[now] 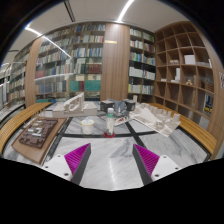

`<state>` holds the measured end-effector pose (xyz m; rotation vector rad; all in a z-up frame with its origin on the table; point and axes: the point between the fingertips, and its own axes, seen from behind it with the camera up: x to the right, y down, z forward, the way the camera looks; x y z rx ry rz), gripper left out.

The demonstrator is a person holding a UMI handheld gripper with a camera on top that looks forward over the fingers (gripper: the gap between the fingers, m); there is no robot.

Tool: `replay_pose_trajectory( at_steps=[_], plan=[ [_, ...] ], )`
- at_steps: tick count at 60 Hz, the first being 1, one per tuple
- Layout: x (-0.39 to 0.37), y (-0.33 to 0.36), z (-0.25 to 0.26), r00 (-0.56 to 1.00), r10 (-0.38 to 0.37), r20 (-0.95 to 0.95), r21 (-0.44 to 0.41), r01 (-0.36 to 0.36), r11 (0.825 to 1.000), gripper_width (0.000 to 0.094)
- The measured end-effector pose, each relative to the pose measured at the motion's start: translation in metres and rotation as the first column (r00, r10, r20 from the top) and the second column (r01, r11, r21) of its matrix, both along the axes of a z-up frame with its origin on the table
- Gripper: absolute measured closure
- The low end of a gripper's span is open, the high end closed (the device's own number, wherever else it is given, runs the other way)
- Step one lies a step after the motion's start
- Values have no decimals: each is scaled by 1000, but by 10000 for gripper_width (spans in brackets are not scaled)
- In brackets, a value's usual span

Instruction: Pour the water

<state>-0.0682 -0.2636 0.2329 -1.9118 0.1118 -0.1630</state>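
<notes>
My gripper (112,158) is open and empty, its two magenta pads (76,157) spread wide over a white marble table (110,150). Beyond the fingers, near the middle of the table, stands a small upright container (111,123) that looks like a bottle or cup. A low pale cup-like thing (88,122) sits just left of it. Both are too small to tell apart clearly. Nothing stands between the fingers.
Architectural models lie on the table: a brown one (38,138) at the left, white ones at the back left (66,105) and the right (155,118). Bookshelves (85,60) line the far wall, and open wooden shelving (190,70) stands at the right.
</notes>
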Motion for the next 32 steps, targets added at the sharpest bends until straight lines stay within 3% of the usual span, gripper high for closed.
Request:
replay_pose_trajectory(
  at_steps=[16, 25, 32],
  plan=[
    [-15, -67, 16, 999, -10, 33, -1, 10, 1000, 79],
    [-25, -76, 17, 999, 15, 31, 5, -15, 1000, 80],
    [-20, -79, 16, 1000, -10, 24, 6, 10, 1000, 77]
  ],
)
